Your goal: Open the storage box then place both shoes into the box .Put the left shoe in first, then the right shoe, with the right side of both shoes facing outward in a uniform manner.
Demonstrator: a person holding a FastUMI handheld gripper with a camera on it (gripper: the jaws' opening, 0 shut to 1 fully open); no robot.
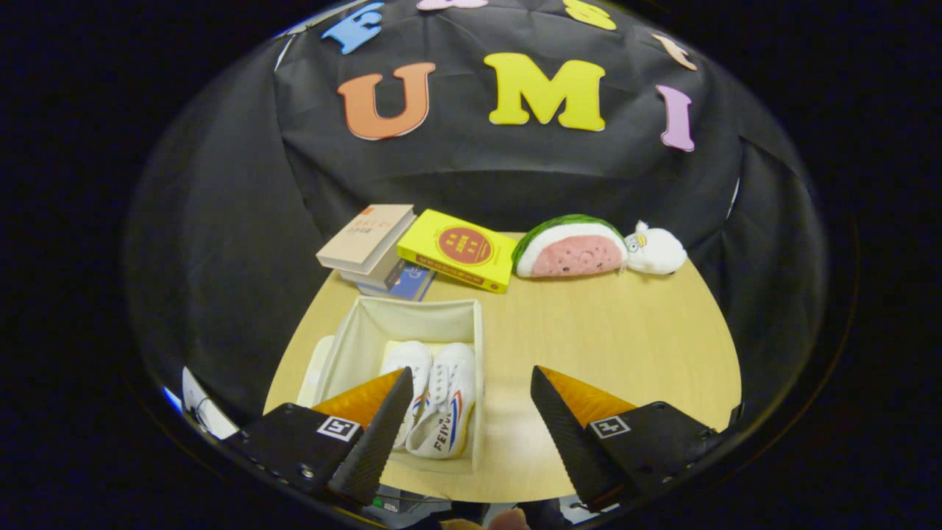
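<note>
The jaws (471,386) were seen spread wide apart above the near edge of the pale wooden surface (611,331), with nothing held between them and bare wood showing in the gap. The storage box (401,316), a cream fabric bin with its top open, was found standing on the surface toward its near left part, its far wall upright and its right wall running along just beside the gap between the jaws. Both shoes were seen lying inside the box, side by side and touching, with their toes pointed toward the far wall. The left-hand shoe (412,368) was partly covered by the left finger (372,434), while the right-hand shoe (450,401), white with red and blue stripes on its side, was seen almost whole just ahead of that finger. A flat pale piece (315,368), possibly the lid, was seen against the box's left side, though this could not be told for certain. Beyond the box, at the far left edge of the surface, a stack of books (368,246) was placed, with a yellow book (458,249) leaning against it on the right. Along the far edge, a watermelon-slice plush (570,250) was laid, with a small white plush toy (655,250) touching its right end.
</note>
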